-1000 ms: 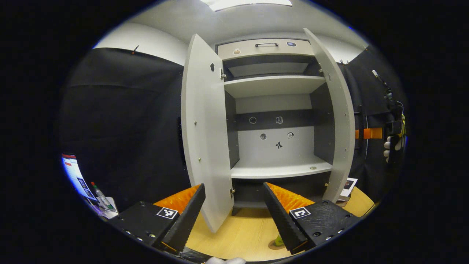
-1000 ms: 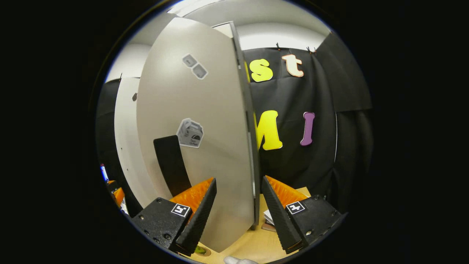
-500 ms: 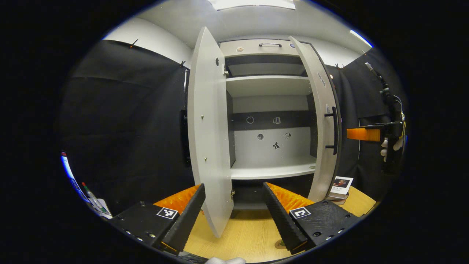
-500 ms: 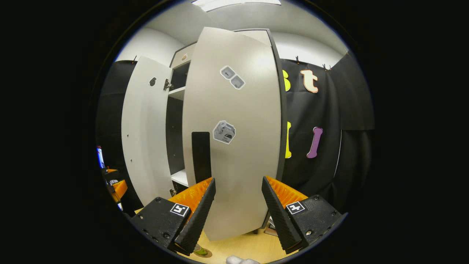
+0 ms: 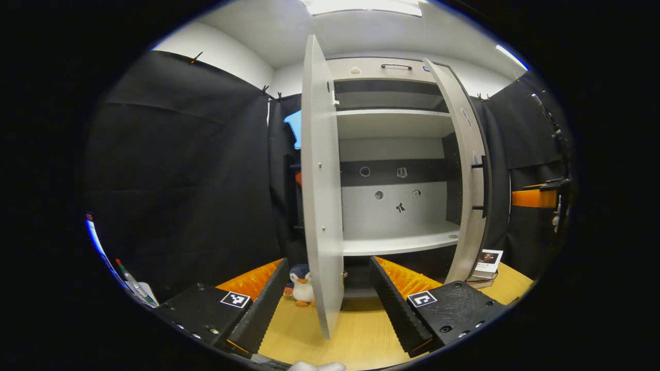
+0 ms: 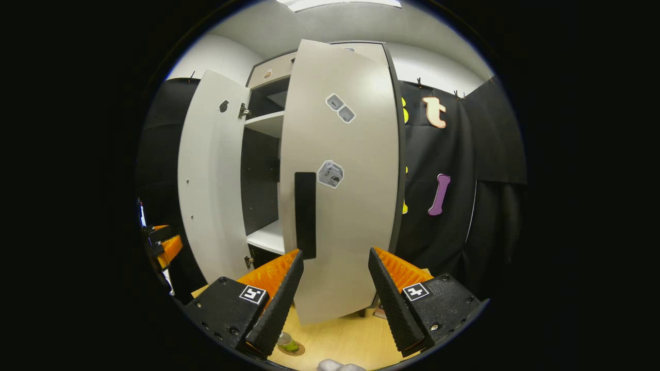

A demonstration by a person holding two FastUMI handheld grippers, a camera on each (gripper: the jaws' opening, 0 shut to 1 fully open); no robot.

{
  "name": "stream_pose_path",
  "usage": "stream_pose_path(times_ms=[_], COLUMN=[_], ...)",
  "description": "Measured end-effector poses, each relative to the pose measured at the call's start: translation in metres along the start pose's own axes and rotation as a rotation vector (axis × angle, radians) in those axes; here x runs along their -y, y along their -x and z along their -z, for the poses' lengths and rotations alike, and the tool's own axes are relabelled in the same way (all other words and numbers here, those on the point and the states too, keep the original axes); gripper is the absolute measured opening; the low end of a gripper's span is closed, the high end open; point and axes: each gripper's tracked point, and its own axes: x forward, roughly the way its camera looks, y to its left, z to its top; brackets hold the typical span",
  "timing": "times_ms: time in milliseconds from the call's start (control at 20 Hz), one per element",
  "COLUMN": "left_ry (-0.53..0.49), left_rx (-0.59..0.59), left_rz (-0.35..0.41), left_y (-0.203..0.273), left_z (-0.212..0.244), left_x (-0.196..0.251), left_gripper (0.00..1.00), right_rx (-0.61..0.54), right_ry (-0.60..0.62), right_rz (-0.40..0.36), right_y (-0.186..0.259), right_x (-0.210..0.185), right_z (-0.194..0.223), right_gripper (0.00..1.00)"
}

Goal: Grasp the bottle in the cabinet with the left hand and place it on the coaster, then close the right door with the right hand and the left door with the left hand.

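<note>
The right door (image 6: pixel 340 206) stood partly closed, its outer face with a dark handle (image 6: pixel 305 215) turned toward the right gripper (image 6: pixel 335 293), whose fingers were spread apart and held nothing. I judged that the step in hand was the closing of the right door, because the bottle (image 6: pixel 286 342) was already out of the cabinet (image 5: pixel 392 154): in the right gripper view a small part of it showed low on the bench (image 6: pixel 340 345), between the fingers' lower edge, standing on what seemed to be the coaster (image 6: pixel 292 349), though little of it could be seen. The shelf (image 5: pixel 397 242) in the left gripper view carried no bottle. The left gripper (image 5: pixel 330 304) was also released and empty, with the edge of the left door (image 5: pixel 322 196) seen almost end-on just ahead of its fingers. Whether the right fingers touched the right door I could not tell; the door face lay close before them. The next move, in my judgement, called for the right gripper to push the right door face forward until it sat flush with the cabinet front, and then for the left gripper to press the left door shut. A small plush penguin (image 5: pixel 301 288) stood on the bench near the left door's foot, outside the door's way as far as I could judge.
</note>
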Motion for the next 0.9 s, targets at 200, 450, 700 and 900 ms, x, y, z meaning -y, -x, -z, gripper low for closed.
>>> stream_pose_path(times_ms=[200,450,700,900], left_ry=[0.015,-0.013,0.003,-0.005], left_rx=[0.020,0.058,0.076,0.078], left_rz=[-0.055,-0.156,-0.214,-0.190], left_y=[-0.018,-0.051,-0.081,-0.100], left_z=[-0.011,-0.030,-0.037,-0.044], left_x=[-0.051,-0.116,-0.152,-0.146], left_gripper=[0.95,0.95,0.95,0.95], right_rx=[-0.010,-0.032,-0.067,-0.082], right_ry=[-0.004,-0.001,0.013,0.011], right_rz=[0.038,0.088,0.147,0.167], right_y=[0.021,0.043,0.061,0.068], right_x=[-0.003,0.006,0.019,0.024], right_z=[0.012,0.020,0.031,0.037], right_gripper=[0.79,0.79,0.79,0.79])
